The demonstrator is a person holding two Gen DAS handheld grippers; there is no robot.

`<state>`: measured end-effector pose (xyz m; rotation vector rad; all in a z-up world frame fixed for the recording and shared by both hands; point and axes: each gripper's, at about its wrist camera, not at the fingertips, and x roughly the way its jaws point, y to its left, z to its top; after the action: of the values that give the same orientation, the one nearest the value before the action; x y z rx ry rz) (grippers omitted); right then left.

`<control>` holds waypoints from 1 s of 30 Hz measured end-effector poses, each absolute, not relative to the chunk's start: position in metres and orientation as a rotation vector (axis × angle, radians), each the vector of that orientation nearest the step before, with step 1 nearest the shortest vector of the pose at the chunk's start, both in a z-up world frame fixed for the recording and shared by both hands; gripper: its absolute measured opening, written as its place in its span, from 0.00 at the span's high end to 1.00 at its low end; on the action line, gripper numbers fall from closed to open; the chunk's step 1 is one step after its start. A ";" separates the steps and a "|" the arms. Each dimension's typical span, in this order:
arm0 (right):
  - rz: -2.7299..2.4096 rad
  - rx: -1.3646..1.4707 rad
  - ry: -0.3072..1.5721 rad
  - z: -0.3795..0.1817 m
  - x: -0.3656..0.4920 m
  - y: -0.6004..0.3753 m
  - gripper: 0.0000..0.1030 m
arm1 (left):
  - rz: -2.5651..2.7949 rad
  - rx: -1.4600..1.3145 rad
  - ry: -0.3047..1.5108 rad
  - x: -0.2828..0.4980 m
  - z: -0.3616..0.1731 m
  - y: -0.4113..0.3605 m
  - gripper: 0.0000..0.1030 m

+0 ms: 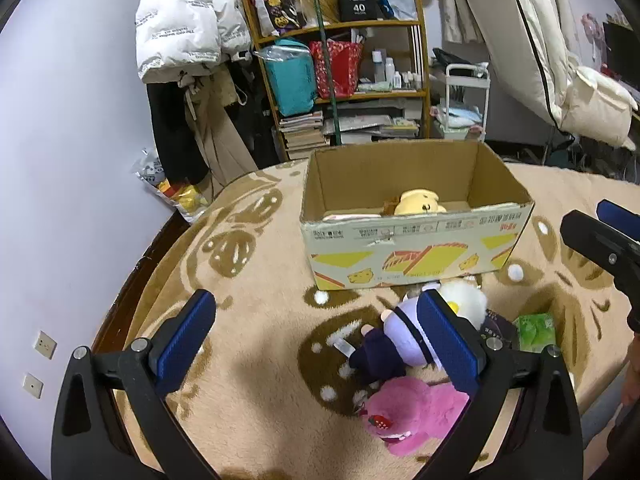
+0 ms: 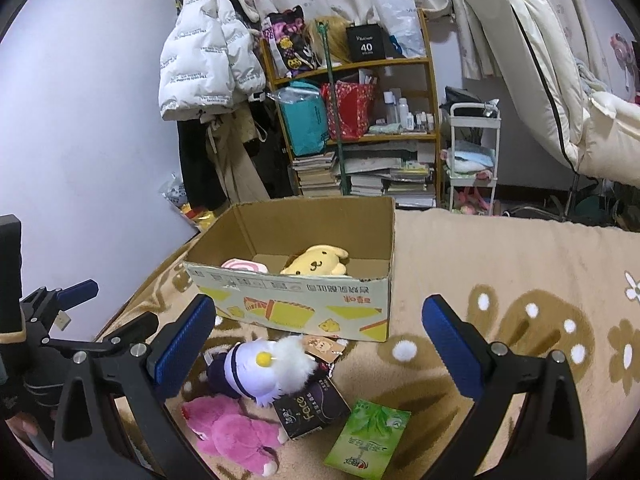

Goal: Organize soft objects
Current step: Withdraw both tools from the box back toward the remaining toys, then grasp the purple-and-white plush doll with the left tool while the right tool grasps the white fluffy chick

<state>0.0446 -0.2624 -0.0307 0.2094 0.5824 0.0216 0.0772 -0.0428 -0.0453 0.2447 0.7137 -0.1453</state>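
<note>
We hold both claws wide apart and empty, the left claw and the right claw, above a beige plush blanket with brown flower patterns. An open corrugated cardboard box holds a yellow dog plush and a pink-and-white round plush. Just before the box lies a lavender doll with fluffy white hair, long axis running left-right, head toward the right; a fuzzy pink plush lies beside it, near a dark tissue pack and a green tissue pack.
</note>
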 end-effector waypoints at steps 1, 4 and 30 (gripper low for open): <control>0.022 0.211 0.588 -0.033 0.046 -0.263 0.00 | -0.148 0.246 0.720 0.079 -0.047 -0.043 0.03; 0.027 0.214 0.607 -0.040 0.052 -0.262 0.00 | -0.157 0.246 0.737 0.084 -0.052 -0.045 0.03; 0.055 0.250 0.781 -0.088 0.103 -0.260 0.00 | -0.274 0.282 0.905 0.121 -0.108 -0.075 0.03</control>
<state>0.1025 -0.2604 -0.0878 0.2498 0.7815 0.0553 0.1214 -0.0749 -0.1084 0.2823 0.9050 -0.2736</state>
